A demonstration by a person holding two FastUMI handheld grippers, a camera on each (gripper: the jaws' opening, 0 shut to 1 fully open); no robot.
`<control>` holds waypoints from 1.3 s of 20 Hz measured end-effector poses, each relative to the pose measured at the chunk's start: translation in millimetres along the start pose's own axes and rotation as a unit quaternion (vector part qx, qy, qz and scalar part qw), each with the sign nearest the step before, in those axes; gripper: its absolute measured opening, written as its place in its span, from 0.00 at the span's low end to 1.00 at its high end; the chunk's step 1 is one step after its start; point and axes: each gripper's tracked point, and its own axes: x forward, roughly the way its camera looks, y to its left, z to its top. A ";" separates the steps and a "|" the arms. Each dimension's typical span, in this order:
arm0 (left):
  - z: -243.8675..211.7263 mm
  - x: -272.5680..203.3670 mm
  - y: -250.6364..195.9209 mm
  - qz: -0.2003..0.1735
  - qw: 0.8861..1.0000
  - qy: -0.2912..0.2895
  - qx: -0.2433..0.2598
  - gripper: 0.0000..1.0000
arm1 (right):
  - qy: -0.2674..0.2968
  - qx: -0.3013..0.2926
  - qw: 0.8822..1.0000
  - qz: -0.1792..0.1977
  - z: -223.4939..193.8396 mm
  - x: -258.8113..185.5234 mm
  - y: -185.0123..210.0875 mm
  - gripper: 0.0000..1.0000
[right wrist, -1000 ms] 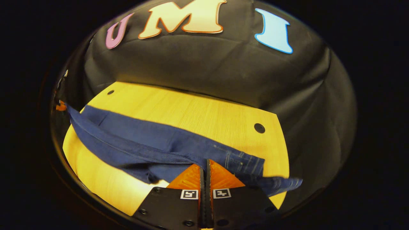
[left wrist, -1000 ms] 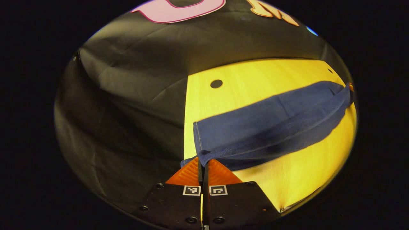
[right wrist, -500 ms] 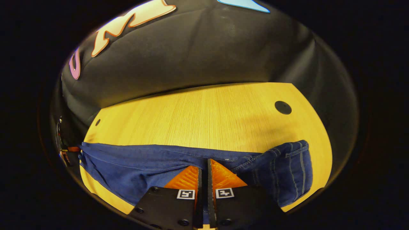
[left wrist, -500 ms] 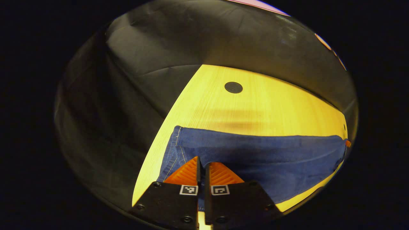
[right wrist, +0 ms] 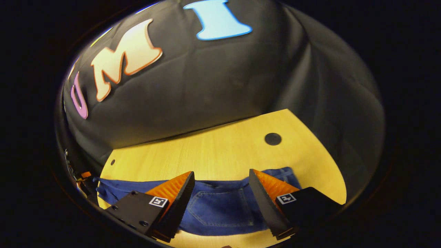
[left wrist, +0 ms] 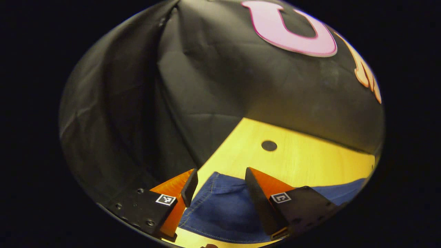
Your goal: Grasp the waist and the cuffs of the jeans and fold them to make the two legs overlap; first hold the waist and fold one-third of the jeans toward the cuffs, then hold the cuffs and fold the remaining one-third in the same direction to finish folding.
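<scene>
Left gripper view
Left claw (left wrist: 218, 179): spread wide, pinching nothing.
Jeans (left wrist: 220, 215): flat on the table (left wrist: 303, 162), cuff end between and beyond the fingers.

Right gripper view
Right claw (right wrist: 221, 179): spread wide, empty.
Jeans (right wrist: 217, 210): waist end with back pocket (right wrist: 220, 206) between the fingers, leg stretching left.

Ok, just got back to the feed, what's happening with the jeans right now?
A person is working two handheld grippers over the jeans, which lie flat on the wooden table. The left gripper is open above the cuff end, and the right gripper is open above the waist end, near a back pocket. Neither is gripping the denim. The thirds folds are not yet visible.
</scene>
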 end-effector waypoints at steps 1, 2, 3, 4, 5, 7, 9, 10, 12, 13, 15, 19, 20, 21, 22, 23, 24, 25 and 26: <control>4.6 -8.8 1.6 0.003 1.000 -0.008 -0.014 0.85 | 0.000 0.001 1.000 -0.012 -1.0 -10.9 -17.5 0.98; 7.9 -16.7 3.6 0.004 0.999 -0.009 -0.032 0.86 | 0.002 0.003 1.000 -0.026 -4.7 -21.6 -37.6 0.98; 20.9 -20.0 1.3 -0.001 0.999 -0.009 -0.051 0.86 | 0.008 0.009 0.999 -0.037 -10.1 -32.8 -55.4 0.98; 28.3 -22.2 0.4 -0.006 0.998 -0.010 -0.069 0.86 | 0.014 0.016 0.999 -0.045 -15.8 -43.5 -71.3 0.98; 36.2 -29.3 2.6 -0.009 0.996 -0.010 -0.085 0.88 | 0.019 0.026 0.998 -0.052 -22.7 -52.9 -85.7 0.94; 41.2 -27.3 5.0 -0.015 0.994 -0.009 -0.111 0.89 | 0.031 0.048 0.997 -0.058 -37.7 -61.2 -106.0 0.94; 42.6 -26.7 6.2 -0.017 0.992 -0.003 -0.122 0.89 | 0.043 0.061 0.995 -0.063 -51.2 -61.0 -124.0 0.94; 42.1 -27.5 6.4 -0.016 0.993 0.002 -0.120 0.89 | 0.050 0.064 0.995 -0.063 -59.3 -57.5 -126.9 0.98; 41.2 -23.6 4.1 -0.011 0.993 0.009 -0.113 0.89 | 0.064 0.071 0.994 -0.054 -71.9 -50.1 -132.0 0.94; 40.8 -22.3 3.9 -0.010 0.994 0.009 -0.108 0.89 | 0.071 0.072 0.994 -0.051 -77.1 -45.4 -135.0 0.98; 40.5 -21.8 3.3 -0.010 0.995 0.009 -0.102 0.89 | 0.082 0.071 0.993 -0.045 -85.6 -40.4 -141.8 0.94; 40.0 -22.0 1.6 -0.007 0.997 0.012 -0.074 0.89 | 0.094 0.076 0.992 -0.027 -91.5 -26.1 -139.3 0.94; 39.8 -23.3 0.7 -0.008 0.998 0.012 -0.065 0.89 | 0.094 0.072 0.993 -0.024 -94.0 -23.3 -138.2 0.99; 40.6 -24.4 -0.6 -0.010 0.998 0.012 -0.059 0.89 | 0.093 0.069 0.993 -0.021 -95.6 -20.8 -136.4 0.98; 39.4 -26.3 -0.4 -0.013 0.998 0.011 -0.054 0.89 | 0.095 0.064 0.993 -0.019 -97.5 -19.1 -134.6 0.98; 40.3 -27.2 0.1 -0.015 0.999 0.010 -0.051 0.89 | 0.099 0.060 0.993 -0.017 -100.3 -16.9 -133.6 0.98; 38.8 -26.7 0.5 -0.016 0.999 0.010 -0.050 0.89 | 0.105 0.054 0.993 -0.016 -106.0 -15.2 -132.3 0.98; 39.7 -27.7 0.3 -0.017 0.999 0.010 -0.049 0.89 | 0.112 0.046 0.992 -0.023 -112.5 -14.4 -135.7 0.95; 40.7 -28.8 1.4 -0.016 0.999 0.009 -0.048 0.89 | 0.104 0.035 0.994 -0.026 -111.0 -13.7 -138.1 0.86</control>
